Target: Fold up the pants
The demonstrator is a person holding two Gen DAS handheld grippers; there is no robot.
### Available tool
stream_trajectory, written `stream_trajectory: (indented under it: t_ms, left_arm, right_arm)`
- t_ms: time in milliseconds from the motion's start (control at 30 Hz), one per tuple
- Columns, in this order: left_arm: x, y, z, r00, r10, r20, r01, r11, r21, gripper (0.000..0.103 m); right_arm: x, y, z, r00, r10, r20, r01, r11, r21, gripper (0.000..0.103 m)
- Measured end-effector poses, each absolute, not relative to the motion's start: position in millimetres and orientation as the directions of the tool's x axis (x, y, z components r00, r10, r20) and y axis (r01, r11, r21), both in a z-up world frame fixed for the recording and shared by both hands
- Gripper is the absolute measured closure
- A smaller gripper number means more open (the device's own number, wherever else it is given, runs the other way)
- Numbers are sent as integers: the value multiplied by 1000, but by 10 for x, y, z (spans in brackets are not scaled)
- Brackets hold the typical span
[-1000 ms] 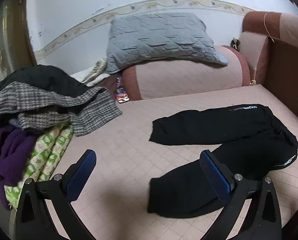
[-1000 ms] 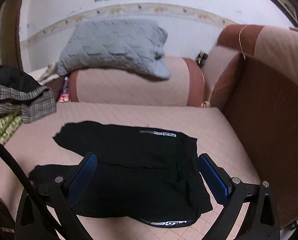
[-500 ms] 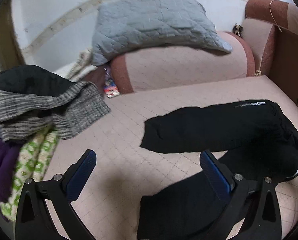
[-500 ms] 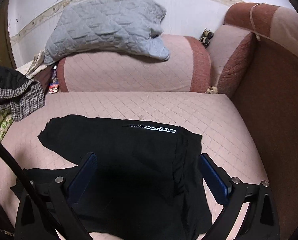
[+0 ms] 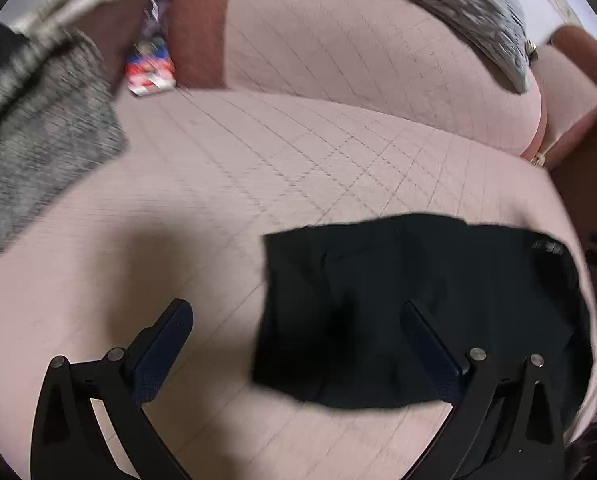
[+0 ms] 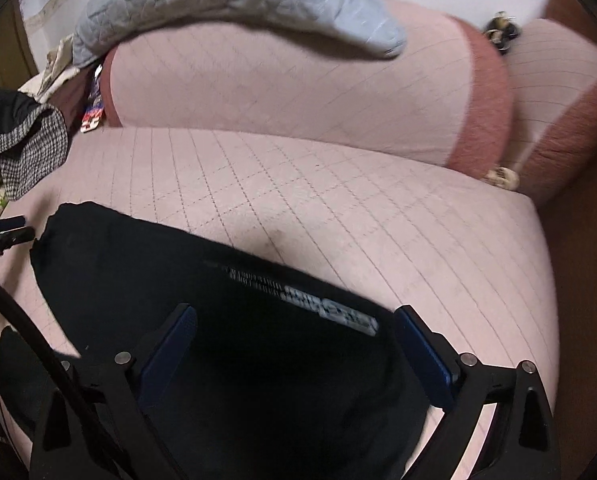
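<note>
Your left gripper (image 5: pixel 296 354) is spread wide with nothing between its blue-padded fingers, low over a pink quilted sofa seat (image 5: pixel 258 168). The black pants (image 5: pixel 438 304) lie flat on that seat at about 4 o'clock in the left wrist view; a leg end sits between the two fingers, and the right finger (image 5: pixel 430 350) shows in front of the dark cloth, though whether it touches is not clear. At 10 o'clock a grey checked garment (image 5: pixel 38 136) lies on the seat, blurred, and at 11 o'clock a small red, white and blue packet (image 5: pixel 150 68) sits against the foot of the backrest cushion (image 5: pixel 358 48). A grey quilted pillow (image 5: pixel 470 8) rests on that cushion at 1 o'clock. Your right gripper (image 6: pixel 296 350) is also spread wide and empty, held over the pants (image 6: pixel 170 272), which fill the lower half of the right wrist view from 6 to 9 o'clock. White lettering (image 6: pixel 318 300) on the cloth lies just ahead of the fingers. The sofa armrest (image 6: pixel 570 152) rises at 2 o'clock.
</note>
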State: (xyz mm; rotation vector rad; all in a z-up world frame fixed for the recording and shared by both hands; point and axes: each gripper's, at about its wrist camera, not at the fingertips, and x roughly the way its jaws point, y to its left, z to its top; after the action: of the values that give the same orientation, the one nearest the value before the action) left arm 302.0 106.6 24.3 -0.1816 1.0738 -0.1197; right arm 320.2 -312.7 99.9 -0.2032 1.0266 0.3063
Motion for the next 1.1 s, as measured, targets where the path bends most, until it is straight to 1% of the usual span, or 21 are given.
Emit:
stream_trajectory:
  t_ms: [100, 200, 300, 367, 400, 433, 467, 500, 533, 567, 600, 633, 867, 967, 1000, 1100]
  left_arm:
    - [3253, 962, 95, 450, -225, -864, 42, 972, -232, 0]
    - [3438, 829, 43, 460, -210, -863, 74, 977, -199, 0]
    - [3554, 722, 22, 458, -219, -861, 110, 976, -190, 0]
    - [3578, 618, -9, 458, -178, -871, 121, 983, -137, 0]
    - [3571, 563, -22, 456, -156, -876, 145, 984, -100, 0]
    - [3559, 503, -31, 453, -139, -881, 168, 983, -69, 1]
    - [3512, 441, -13, 467, -128, -875, 197, 980, -38, 18]
    - [3484, 427, 35, 477, -140, -868, 215, 976, -39, 50]
    - [3471, 426, 76, 476, -156, -865, 220, 974, -55, 71]
    - [3490, 445, 117, 449, -213, -868, 226, 967, -120, 90]
    - [3510, 457, 146, 442, -224, -868, 213, 967, -141, 90]
    - [3518, 457, 192, 460, -202, -865, 199, 972, -121, 90]
    - [3320, 417, 588, 555, -163, -816, 169, 982, -81, 90]
    - [3065, 344, 879, 613, -135, -778, 176, 984, -32, 90]
    - [3007, 344, 955, 628, -128, -767, 171, 985, -24, 90]
    - [2635, 275, 1206, 671, -145, -727, 210, 978, -2, 90]
  right_arm:
    - [3444, -3001, 845, 446, 157, -881, -398, 917, -37, 5]
    - [3643, -2896, 635, 419, 109, -901, -430, 898, -92, 11]
    - [3785, -2858, 431, 392, 77, -917, -442, 890, -114, 12]
    - [3837, -2834, 318, 363, 76, -929, -450, 887, -104, 13]
    - [3834, -2825, 297, 364, 86, -927, -449, 888, -94, 17]
    - [3814, -2820, 306, 368, 107, -924, -453, 888, -78, 30]
    - [3788, -2806, 324, 362, 142, -921, -465, 884, -47, 44]
    - [3752, -2782, 339, 339, 190, -921, -482, 876, 4, 81]
    - [3722, -2754, 352, 344, 188, -920, -482, 876, -1, 88]
    - [3683, -2713, 368, 360, 165, -918, -486, 874, -34, 91]
    - [3662, -2702, 377, 364, 155, -918, -485, 874, -44, 95]
    - [3652, -2701, 394, 367, 151, -918, -478, 877, -47, 98]
    - [3348, -2753, 853, 452, 165, -877, -430, 901, -52, 100]
    - [3104, -2807, 1061, 483, 158, -861, -418, 906, -68, 101]
    - [2982, -2838, 1137, 498, 163, -852, -410, 910, -66, 103]
    - [2627, -2976, 1369, 527, 189, -829, -386, 922, -35, 103]
